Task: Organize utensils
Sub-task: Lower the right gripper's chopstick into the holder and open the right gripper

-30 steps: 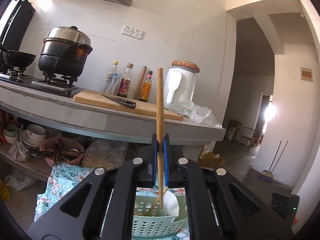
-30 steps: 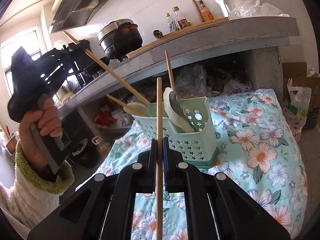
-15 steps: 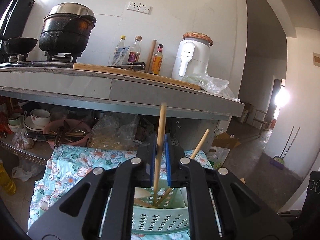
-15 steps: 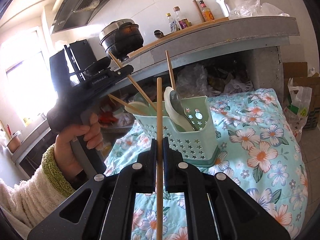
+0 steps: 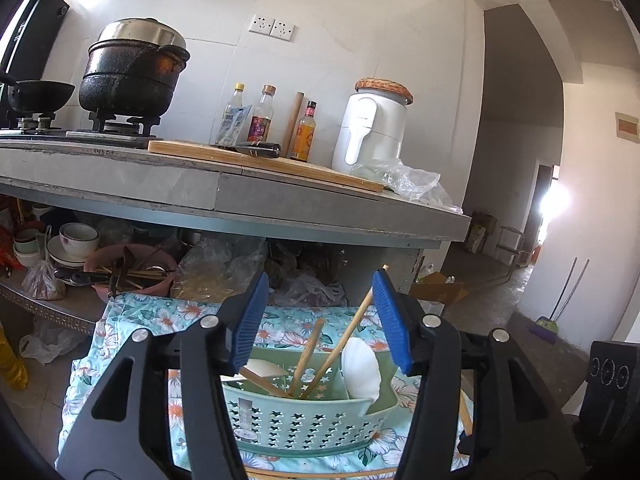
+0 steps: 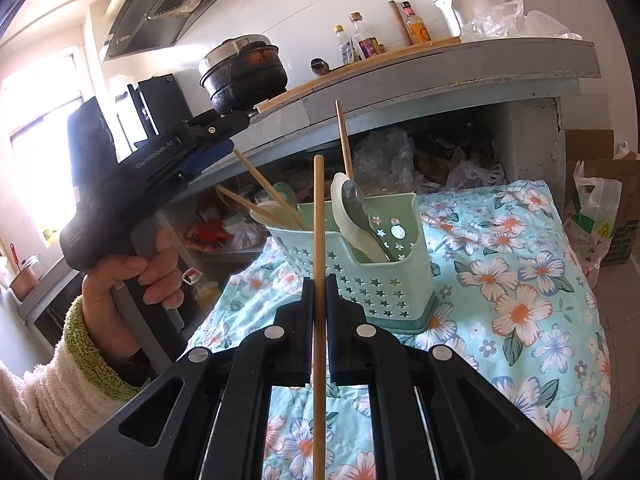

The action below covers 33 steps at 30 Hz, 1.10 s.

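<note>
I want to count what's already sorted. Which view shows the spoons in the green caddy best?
The right wrist view: both spoons stand side-on in the caddy. The left wrist view shows only the white spoon.

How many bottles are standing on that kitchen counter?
3, in a row by the wall: a yellow-capped bottle behind a packet, a brown-capped bottle beside it, and an orange bottle right of the rolling pin. More may be hidden.

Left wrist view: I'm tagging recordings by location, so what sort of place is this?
Most likely a home kitchen: a blackened pot on a gas stove, a cutting board on the counter, sauce bottles behind.
</note>
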{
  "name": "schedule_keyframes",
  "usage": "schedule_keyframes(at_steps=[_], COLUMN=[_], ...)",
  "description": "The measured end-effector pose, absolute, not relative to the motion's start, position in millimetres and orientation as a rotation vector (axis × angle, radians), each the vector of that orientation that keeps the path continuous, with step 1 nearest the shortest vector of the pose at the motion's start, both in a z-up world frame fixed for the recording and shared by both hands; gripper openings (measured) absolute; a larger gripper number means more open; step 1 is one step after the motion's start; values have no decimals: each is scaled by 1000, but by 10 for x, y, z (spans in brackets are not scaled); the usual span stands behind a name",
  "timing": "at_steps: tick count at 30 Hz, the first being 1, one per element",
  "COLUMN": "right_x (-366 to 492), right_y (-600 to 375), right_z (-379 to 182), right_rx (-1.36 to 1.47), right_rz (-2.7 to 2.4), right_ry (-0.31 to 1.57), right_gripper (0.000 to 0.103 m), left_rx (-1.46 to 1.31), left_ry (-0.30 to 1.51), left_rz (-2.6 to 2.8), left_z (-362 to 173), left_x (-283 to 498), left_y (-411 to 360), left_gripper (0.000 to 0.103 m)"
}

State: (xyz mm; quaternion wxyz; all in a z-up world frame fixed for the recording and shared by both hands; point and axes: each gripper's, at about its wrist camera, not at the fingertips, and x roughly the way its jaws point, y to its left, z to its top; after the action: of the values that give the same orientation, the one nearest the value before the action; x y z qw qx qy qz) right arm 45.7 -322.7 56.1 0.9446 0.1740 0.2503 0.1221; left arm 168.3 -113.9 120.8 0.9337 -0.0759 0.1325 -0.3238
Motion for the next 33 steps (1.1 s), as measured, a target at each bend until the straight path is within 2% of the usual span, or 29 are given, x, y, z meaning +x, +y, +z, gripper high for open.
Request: schedule_keyframes(at_steps=[5, 11, 23, 33], right_x=[473, 529, 932, 1502], right_y=[-3214, -3187, -3031, -2945], right_z=[633, 805, 1353, 1678], right_rx=[334, 305, 267, 266], right_rz=[251, 273, 319, 242], right_ry=[495, 449, 272, 163], right_gripper=[6, 6, 6, 6], left_rx=[-137, -96, -134, -177], left_ry=[285, 379, 546, 564], left_rz=[-650, -603, -487, -429], left_z=[1236, 1016, 342, 103], left_x=[1486, 1282, 1095, 1004], left_y=[-975, -758, -324, -39], left_gripper=[69, 84, 86, 87])
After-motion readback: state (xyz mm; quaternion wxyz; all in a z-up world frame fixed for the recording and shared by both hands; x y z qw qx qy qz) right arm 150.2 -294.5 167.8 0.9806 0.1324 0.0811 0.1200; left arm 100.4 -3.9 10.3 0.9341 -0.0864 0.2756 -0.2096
